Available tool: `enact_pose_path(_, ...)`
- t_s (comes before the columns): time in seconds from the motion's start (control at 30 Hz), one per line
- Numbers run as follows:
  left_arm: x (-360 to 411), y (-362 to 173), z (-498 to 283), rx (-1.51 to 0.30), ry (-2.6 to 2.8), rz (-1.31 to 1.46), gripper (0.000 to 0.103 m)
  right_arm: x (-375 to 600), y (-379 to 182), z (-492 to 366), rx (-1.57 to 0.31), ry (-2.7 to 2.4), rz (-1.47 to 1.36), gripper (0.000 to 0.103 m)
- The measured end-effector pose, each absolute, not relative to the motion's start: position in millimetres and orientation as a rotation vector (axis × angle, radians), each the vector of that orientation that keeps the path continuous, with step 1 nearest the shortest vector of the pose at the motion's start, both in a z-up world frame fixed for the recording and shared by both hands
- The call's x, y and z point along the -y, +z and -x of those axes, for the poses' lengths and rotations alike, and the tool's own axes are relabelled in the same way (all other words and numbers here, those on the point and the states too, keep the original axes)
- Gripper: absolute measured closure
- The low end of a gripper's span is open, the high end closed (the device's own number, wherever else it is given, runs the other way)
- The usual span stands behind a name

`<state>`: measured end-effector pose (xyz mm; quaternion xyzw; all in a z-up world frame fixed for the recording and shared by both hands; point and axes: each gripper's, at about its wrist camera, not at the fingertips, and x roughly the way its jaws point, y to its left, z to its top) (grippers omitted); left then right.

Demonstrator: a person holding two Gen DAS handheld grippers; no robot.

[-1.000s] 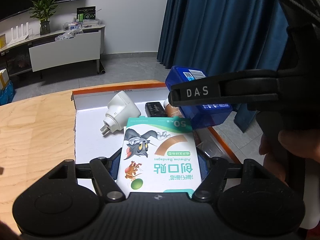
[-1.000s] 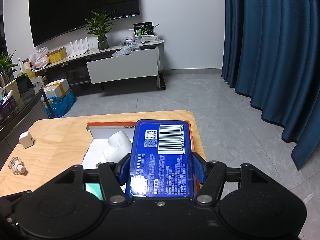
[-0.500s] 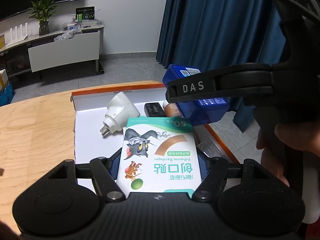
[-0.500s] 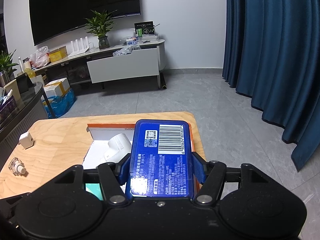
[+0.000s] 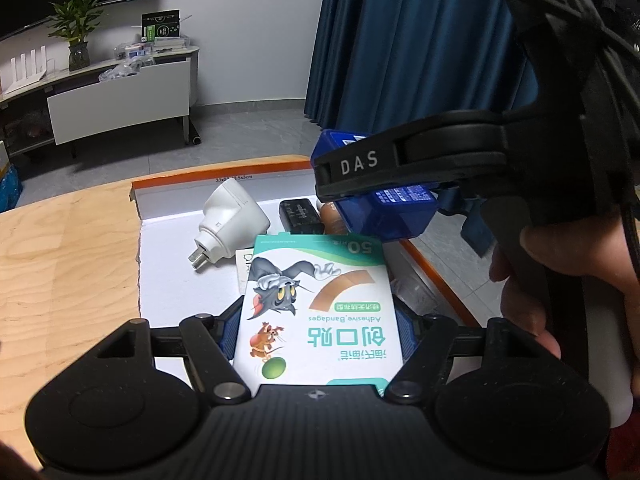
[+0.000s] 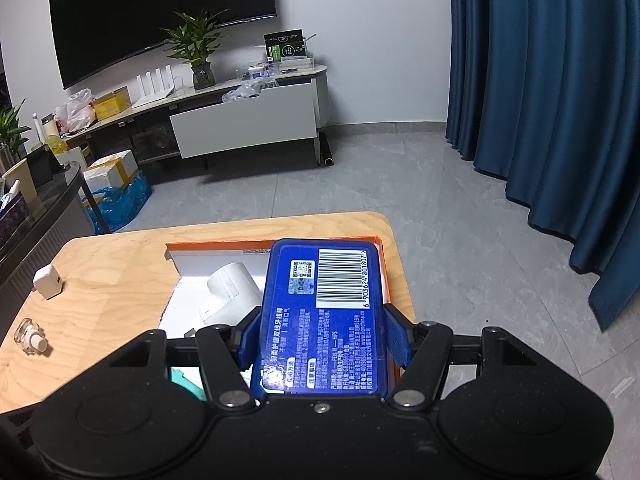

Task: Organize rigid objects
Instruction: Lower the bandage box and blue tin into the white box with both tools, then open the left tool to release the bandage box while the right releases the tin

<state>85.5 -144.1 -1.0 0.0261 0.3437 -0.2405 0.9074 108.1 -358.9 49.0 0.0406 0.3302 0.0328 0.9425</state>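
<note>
Above the orange-rimmed box (image 5: pixel 432 264) on the wooden table (image 5: pixel 68 256), two packs held in the air, one in each claw. In the left gripper (image 5: pixel 318 332), jaws partly open and pressed on the long side edges of the adhesive bandage box (image 5: pixel 316 300), printed face up, over the white floor of the box. In the right gripper (image 6: pixel 320 340), the same half-wide setting, blue pads clamped on both side walls of the blue dental floss case (image 6: pixel 324 312), barcode side up, hovering over the right part of the box, near the orange rim (image 6: pixel 382 264).

About handling, as a judgement only: bandage box probably light, thin cardboard, stiff along the edges but easy to dent on the broad faces, so better taken by the narrow sides, as now, without hard squeezing. Blue case looks like hard glossy plastic, rigid, not fragile, maybe slippery; grip across the flat side walls near the middle seems safest against twisting.

Already inside the box: white plug adapter (image 5: pixel 228 224), small black item (image 5: pixel 300 216), a brownish object partly hidden behind the blue case. Outside, on the table: small white charger (image 6: pixel 48 282) and a small glass bottle (image 6: pixel 30 336).
</note>
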Motion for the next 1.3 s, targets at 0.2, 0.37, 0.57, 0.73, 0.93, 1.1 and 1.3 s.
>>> enact_pose_path(0.2,145.5,-2.2,-87.0,-0.713,-0.500,-0.058,0.031,359.4,48.8,-111.1,-0.678,0.068,-0.082,0.029)
enact_pose_path(0.37,147.5,-3.0,-86.8,-0.714,-0.501,-0.063,0.031,359.3,48.2,-111.8,-0.677,0.065,-0.076,0.028)
enact_pose_path(0.57,148.5,-3.4,-86.7,-0.716,-0.504,-0.062,0.031,358.9,47.2,-114.1,-0.681,0.068,-0.074,0.028)
enact_pose_path(0.73,150.0,-3.6,-86.7,-0.715,-0.507,-0.066,0.031,358.6,46.0,-115.1,-0.680,0.066,-0.073,0.028)
enact_pose_path(0.93,150.8,-4.1,-86.7,-0.713,-0.510,-0.071,0.031,357.7,46.2,-115.6,-0.682,0.069,-0.070,0.028)
enact_pose_path(1.1,151.8,-4.3,-86.5,-0.714,-0.510,-0.073,0.031,358.1,45.6,-116.0,-0.682,0.067,-0.069,0.028)
enact_pose_path(1.3,153.6,-3.9,-86.7,-0.716,-0.514,-0.078,0.031,358.4,45.6,-116.9,-0.683,0.066,-0.069,0.028)
